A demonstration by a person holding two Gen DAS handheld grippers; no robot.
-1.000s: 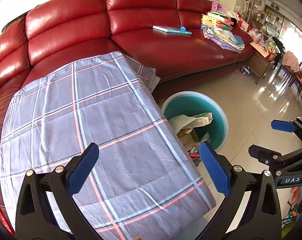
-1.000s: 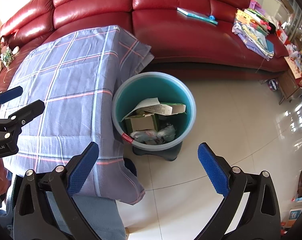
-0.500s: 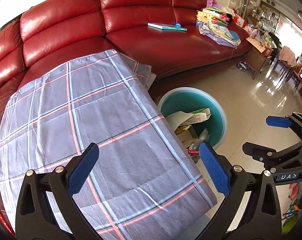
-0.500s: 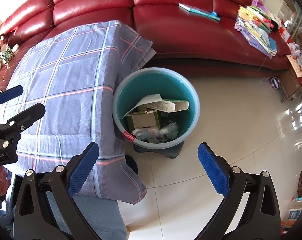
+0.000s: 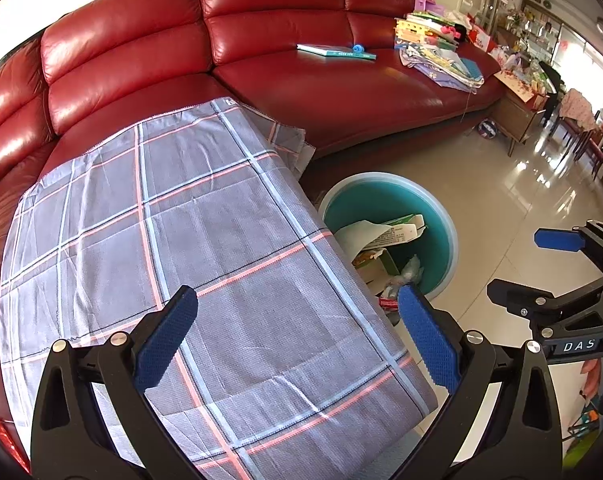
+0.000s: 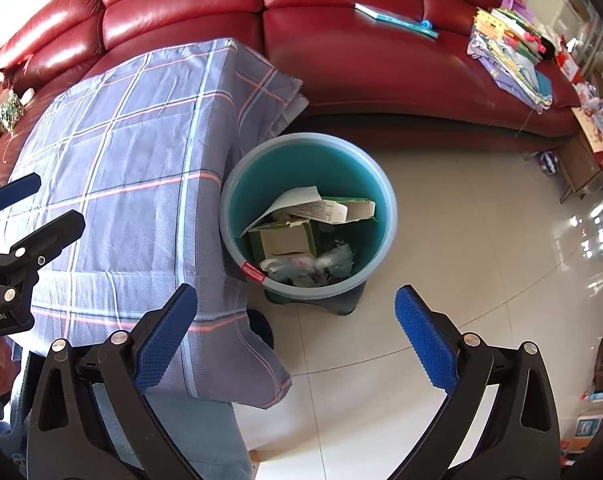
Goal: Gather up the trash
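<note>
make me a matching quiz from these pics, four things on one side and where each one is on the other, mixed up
Things:
1. cardboard box
2. teal book
3. plaid cloth
4. stack of papers

Places:
A. draped over the table
B. inside the teal bin
C. far right end of the red sofa
D. lying flat on the middle sofa seat

Pairs: 1-B, 2-D, 3-A, 4-C
</note>
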